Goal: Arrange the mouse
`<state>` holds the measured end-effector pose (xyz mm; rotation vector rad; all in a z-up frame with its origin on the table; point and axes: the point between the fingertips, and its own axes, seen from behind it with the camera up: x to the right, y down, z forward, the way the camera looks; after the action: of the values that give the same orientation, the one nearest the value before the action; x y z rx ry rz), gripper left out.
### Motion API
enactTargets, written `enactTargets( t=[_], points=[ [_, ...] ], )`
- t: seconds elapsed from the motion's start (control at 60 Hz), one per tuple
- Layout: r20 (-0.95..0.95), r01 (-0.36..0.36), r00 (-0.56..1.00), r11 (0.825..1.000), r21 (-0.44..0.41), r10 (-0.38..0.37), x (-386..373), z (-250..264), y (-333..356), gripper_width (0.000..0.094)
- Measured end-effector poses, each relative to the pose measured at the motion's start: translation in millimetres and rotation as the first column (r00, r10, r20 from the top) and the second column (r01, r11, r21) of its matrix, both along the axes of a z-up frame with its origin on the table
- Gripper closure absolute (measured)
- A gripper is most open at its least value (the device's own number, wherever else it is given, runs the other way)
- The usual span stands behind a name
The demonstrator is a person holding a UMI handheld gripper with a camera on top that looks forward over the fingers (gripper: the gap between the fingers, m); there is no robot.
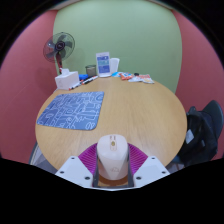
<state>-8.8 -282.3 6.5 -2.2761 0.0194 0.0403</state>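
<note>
You won't find any text you can read here. The blue patterned rectangular mat [72, 109] on the left of the round wooden table [140, 110] and the white boxes [104, 65] at its far edge bear only illegible markings.

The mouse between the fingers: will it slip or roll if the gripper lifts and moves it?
The mouse sits between the pink pads, which seem to press its sides. Its smooth, rounded shell may slip if the squeeze loosens. It looks small and probably light. Set down on the round table, its flat base should rest steady, not roll.
</note>
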Motion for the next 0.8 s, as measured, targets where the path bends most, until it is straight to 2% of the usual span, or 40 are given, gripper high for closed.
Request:
enactTargets(
  t=[0.15, 0.267, 0.367, 0.45, 0.517, 0.65, 0.75, 0.8],
  points=[
    [0.041, 0.042, 0.998, 0.998, 0.055, -0.045, 23.6, 57.1, 21.4, 0.0551],
    [0.069, 0.084, 0.993, 0.983, 0.162, -0.096, 31.8, 124.0, 68.9, 0.0550],
    [0.077, 0.067, 0.993, 0.962, 0.265, -0.091, 3.5, 182.9, 118.6, 0.0551],
    [0.062, 0.031, 0.997, 0.951, 0.307, -0.053, -42.8, 204.9, 159.7, 0.0551],
    [0.041, -0.003, 0.999, 0.956, 0.293, -0.009, -91.4, 189.5, 184.7, 0.0552],
    [0.033, -0.066, 0.998, 0.986, 0.155, 0.062, -161.4, 101.1, 215.7, 0.0554],
    [0.021, -0.078, 0.997, 0.996, 0.052, 0.077, -188.9, 32.0, 221.0, 0.0544],
    [0.016, -0.073, 0.997, 0.997, 0.023, 0.073, -192.8, 10.4, 223.2, 0.0502]
  ],
)
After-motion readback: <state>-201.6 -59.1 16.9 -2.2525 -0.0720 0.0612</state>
